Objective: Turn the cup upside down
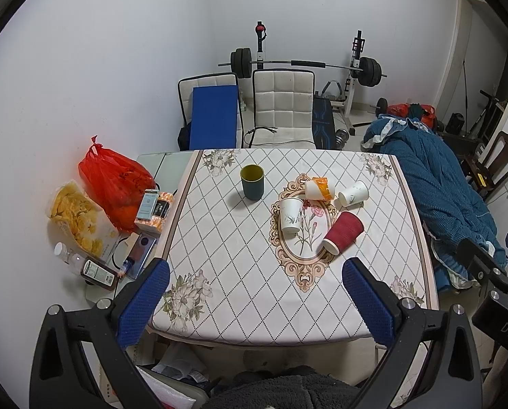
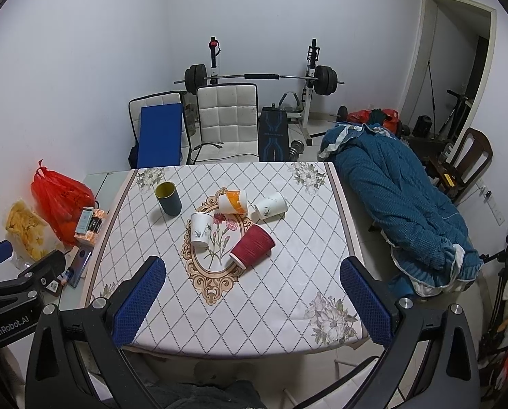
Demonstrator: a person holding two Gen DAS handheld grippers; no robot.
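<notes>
Several cups sit on a patterned tablecloth (image 1: 240, 272). A dark green cup (image 1: 252, 182) stands upright, mouth up, at the far left; it also shows in the right wrist view (image 2: 168, 198). A white paper cup (image 1: 291, 215) stands upright at the centre. An orange-and-white cup (image 1: 319, 188), another white cup (image 1: 353, 193) and a red ribbed cup (image 1: 343, 232) lie on their sides. My left gripper (image 1: 255, 301) is open and empty above the table's near edge. My right gripper (image 2: 252, 303) is open and empty, also at the near edge.
A red plastic bag (image 1: 116, 184), a snack bag (image 1: 76, 218), boxes and bottles crowd the left side table. A blue quilted garment (image 1: 434, 187) lies along the table's right side. Two white chairs (image 1: 283, 109) and a barbell rack (image 1: 305, 64) stand behind.
</notes>
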